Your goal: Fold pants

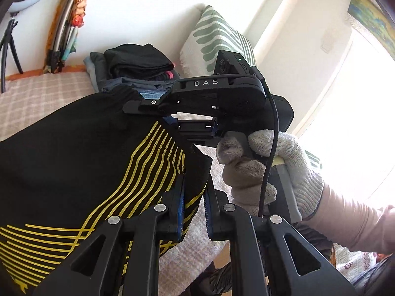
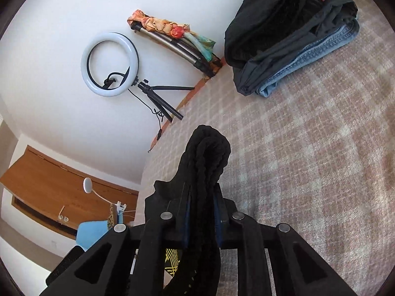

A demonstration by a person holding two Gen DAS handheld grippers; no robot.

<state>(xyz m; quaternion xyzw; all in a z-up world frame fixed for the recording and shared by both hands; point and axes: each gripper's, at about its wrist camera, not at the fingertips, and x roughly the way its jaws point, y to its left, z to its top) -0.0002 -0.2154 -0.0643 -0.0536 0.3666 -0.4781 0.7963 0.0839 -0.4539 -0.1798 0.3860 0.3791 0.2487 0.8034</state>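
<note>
- Blue-padded fingers [image 1: 181, 212] of the left gripper [image 1: 193, 212] sit nearest the lens, pinching a lower edge of the black pants [image 1: 74, 160]; cloth fills the gap between the pads.
- From that pinch the pants spread up and to the left, lifted off the bed, with curved yellow stripes [image 1: 138, 175] printed across the fabric.
- At the top edge of the same garment, the right gripper [image 1: 158, 108] is clamped on the ribbed waistband, held by a hand in a white knit glove [image 1: 261, 172].
- The right wrist view confirms this: the right gripper's fingers are shut on a thick bunch of black ribbed cloth that pokes out beyond the fingertips, with a scrap of the yellow print showing below.
- Progress, as I judge it: the pants hang in the air between both grippers, held at two edges, and no crease is set yet. Bringing the edges together, laying the cloth on the checked bedspread [image 2: 308, 160] and flattening it all seem left to do.
- A stack of folded clothes [image 2: 291, 34], dark pieces over blue denim, rests on the bedspread near the wall, well apart from the held pants; it suggests where this pair may end up.
- Readable writing: "DAS" [image 1: 206, 83] in pale letters on the right gripper's body. A small label at the waistband is too blurred to read.
- Further out: a green-leaf cushion [image 1: 217, 39], a ring light [image 2: 108, 64] on a tripod.
</note>
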